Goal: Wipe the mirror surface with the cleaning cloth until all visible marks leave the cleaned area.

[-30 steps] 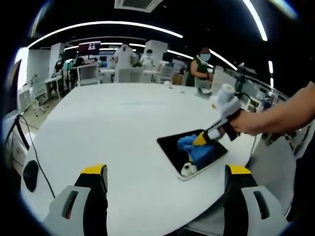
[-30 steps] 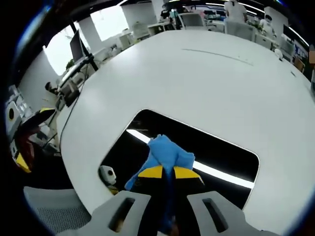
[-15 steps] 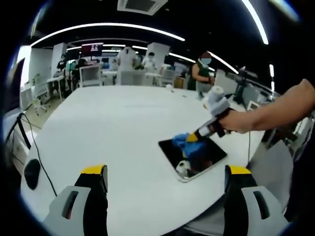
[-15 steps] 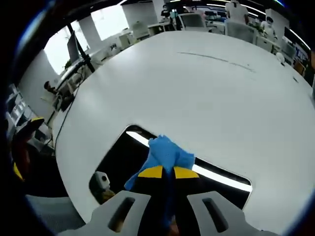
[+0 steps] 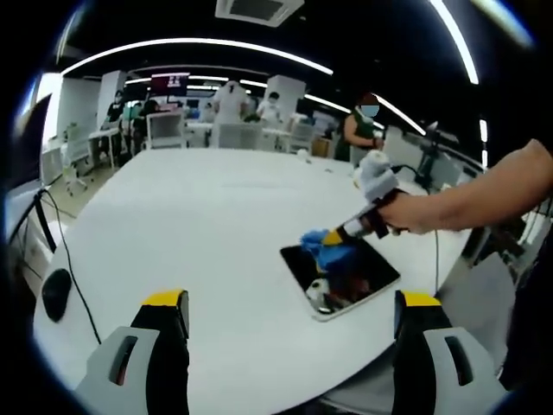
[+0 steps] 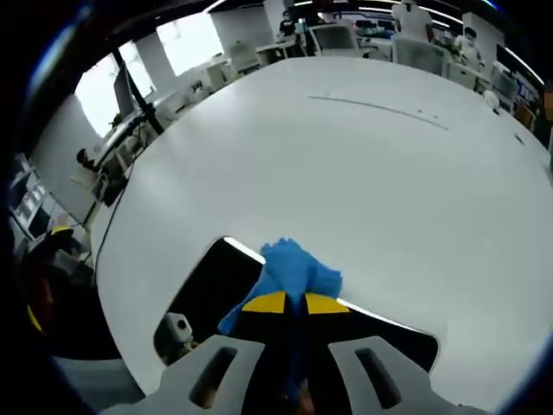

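Observation:
A dark rectangular mirror [image 5: 341,278] lies flat on the white table [image 5: 190,233] near its right front edge. In the left gripper view, my right gripper [image 5: 332,236] comes in from the right, held by a hand, and presses a blue cleaning cloth [image 5: 321,247] onto the mirror's far edge. In the right gripper view, the right gripper [image 6: 288,303] is shut on the blue cloth [image 6: 292,266], which rests on the mirror [image 6: 207,294] at its far rim. My left gripper [image 5: 289,303] hangs open above the table's near edge, well short of the mirror.
A black cable [image 5: 54,251] and a dark mouse-like object [image 5: 54,296] lie at the table's left edge. Chairs, desks and several people [image 5: 361,121] stand beyond the far side. A small white reflection [image 6: 178,327] shows in the mirror's near corner.
The right gripper has slid the cloth across the mirror toward its far edge. The left gripper stays where it was.

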{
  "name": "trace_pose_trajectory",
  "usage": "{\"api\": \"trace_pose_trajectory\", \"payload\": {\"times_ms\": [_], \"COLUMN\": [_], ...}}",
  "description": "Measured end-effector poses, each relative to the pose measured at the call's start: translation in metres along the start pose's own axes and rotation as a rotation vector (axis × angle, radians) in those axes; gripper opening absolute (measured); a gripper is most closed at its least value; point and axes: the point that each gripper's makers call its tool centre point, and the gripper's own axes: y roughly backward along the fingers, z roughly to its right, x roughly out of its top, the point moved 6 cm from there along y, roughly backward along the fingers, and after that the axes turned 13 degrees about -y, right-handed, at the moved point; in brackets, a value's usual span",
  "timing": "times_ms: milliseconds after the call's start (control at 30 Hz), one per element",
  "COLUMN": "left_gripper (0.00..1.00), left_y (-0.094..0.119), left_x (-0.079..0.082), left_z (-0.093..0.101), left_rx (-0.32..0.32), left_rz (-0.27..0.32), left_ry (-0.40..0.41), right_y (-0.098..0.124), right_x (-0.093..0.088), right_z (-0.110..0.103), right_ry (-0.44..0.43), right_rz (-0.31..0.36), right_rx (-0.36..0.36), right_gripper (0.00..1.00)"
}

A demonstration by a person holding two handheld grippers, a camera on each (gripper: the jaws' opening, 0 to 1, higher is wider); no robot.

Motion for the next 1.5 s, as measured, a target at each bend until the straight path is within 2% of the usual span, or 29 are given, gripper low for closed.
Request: {"api": "trace_pose_trajectory", "payload": {"times_ms": [167, 467, 800, 1033, 1500], "left_gripper": [0.99, 0.99, 0.99, 0.99, 0.99], "left_y": [-0.0009, -0.0045, -0.0045, -0.0054, -0.0042], "left_x": [-0.0016, 0.0004, 0.0019, -0.0012, 0.0015], "left_z": [0.0024, 0.0053, -0.001, 0.0033, 0.0033], "left_rx": [-0.001, -0.009, 0.002, -0.009, -0.007], "left_rz": [-0.004, -0.008, 0.002, -0.01, -0.006], "left_ry": [-0.006, -0.018, -0.014, -0.014, -0.022], "right_y": [-0.0018, -0.004, -0.0041, -0.004, -0.0015], "right_x": [0.0026, 0.0049, 0.0045, 0.0038, 0.0041], "right_z": [0.002, 0.0015, -0.0009, 0.0014, 0.0057], "right_ry": [-0.03, -0.027, 0.047, 0.043, 0.044], "right_rz": [0.014, 0.016, 0.006, 0.019, 0.0], "right_rx": [0.007, -0.005, -0.011, 0.006, 0.015], "right_gripper": [0.0, 0.0, 0.0, 0.0, 0.0]}}
